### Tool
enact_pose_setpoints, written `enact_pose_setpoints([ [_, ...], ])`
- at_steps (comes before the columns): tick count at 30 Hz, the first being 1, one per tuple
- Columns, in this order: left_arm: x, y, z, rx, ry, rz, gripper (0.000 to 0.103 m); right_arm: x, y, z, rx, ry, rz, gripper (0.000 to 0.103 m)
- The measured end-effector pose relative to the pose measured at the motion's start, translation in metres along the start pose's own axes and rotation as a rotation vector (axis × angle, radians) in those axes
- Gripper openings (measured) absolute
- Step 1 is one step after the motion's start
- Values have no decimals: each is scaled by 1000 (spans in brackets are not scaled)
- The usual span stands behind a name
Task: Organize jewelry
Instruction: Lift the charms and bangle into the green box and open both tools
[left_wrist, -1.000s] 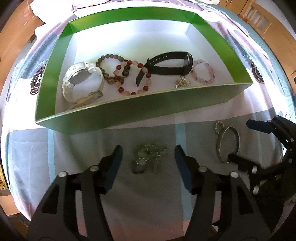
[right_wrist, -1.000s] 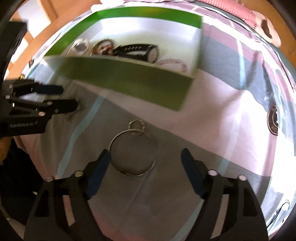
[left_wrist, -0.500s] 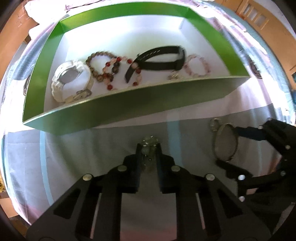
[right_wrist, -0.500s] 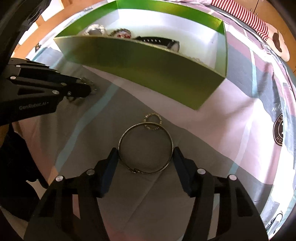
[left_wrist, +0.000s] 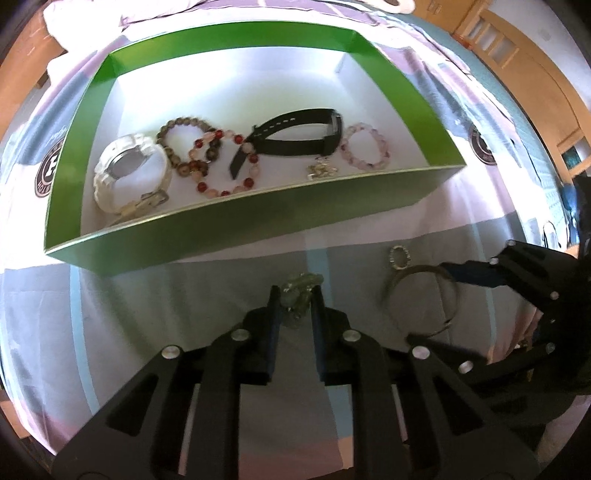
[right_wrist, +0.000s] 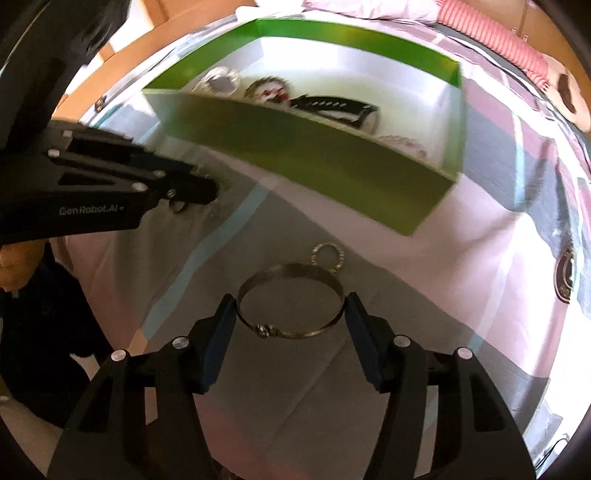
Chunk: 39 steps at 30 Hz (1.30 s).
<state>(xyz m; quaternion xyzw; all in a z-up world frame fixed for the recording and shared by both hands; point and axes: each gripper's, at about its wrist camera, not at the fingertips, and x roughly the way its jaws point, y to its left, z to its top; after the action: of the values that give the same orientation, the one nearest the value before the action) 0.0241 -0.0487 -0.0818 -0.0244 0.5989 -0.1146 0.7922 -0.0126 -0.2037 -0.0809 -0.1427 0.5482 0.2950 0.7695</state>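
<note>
left gripper pinching the soft, light bead bracelet mid-bunch | right gripper squeezing the stiff, slippery bangle across its rim, looking easy to pop out

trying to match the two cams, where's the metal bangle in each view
Left wrist view: the metal bangle is at right of centre, between the right gripper pads.
Right wrist view: the bangle is at lower centre, clamped between the pads.
Shared landmark: the green box beyond it.
</note>
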Motion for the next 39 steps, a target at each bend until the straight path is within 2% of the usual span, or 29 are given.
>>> enact_pose_setpoints([
  [3, -1, 7, 0, -18, -6, 3, 27, -5, -15, 3, 56, -16, -24, 64],
  [9, 0, 12, -3, -31, -1, 43, 38, -7, -48, 1, 148, -7, -102, 66],
  [11, 1, 16, -4, -33, 3, 56, 41, -4, -52, 0, 149, 6, -116, 66],
  [14, 4, 17, -3, -42, 1, 72, 47, 3, -38, 0, 102, 22, -113, 65],
  [15, 4, 18, -2, -42, 0, 80, 49, 4, -34, -3, 75, 30, -107, 64],
  [19, 10, 18, -2, -39, 10, 93, 50, 15, -21, -5, 15, 67, -124, 47],
  [24, 21, 6, -3, 15, 29, 128, 53, 22, -18, -4, -2, 80, -131, 41],
  [25, 22, 4, -4, 27, 25, 137, 54, 23, -17, -5, -7, 79, -128, 35],
  [26, 22, 1, -5, 40, 17, 149, 53, 23, -15, -5, -18, 79, -124, 27],
  [27, 22, -1, -5, 51, 13, 154, 44, 22, -12, -6, -28, 78, -126, 24],
  [28, 22, -3, -5, 61, 12, 150, 26, 22, -10, -6, -39, 76, -128, 13],
  [29, 22, -5, -6, 65, 16, 149, 18, 21, -8, -6, -40, 73, -124, 4],
  [33, 12, -11, -6, 80, 2, 138, 14, 6, -4, -2, -19, 12, -102, 3],
  [39, -43, -23, 0, 98, -125, 72, 14, -51, -15, 17, 27, -161, -69, 3],
])
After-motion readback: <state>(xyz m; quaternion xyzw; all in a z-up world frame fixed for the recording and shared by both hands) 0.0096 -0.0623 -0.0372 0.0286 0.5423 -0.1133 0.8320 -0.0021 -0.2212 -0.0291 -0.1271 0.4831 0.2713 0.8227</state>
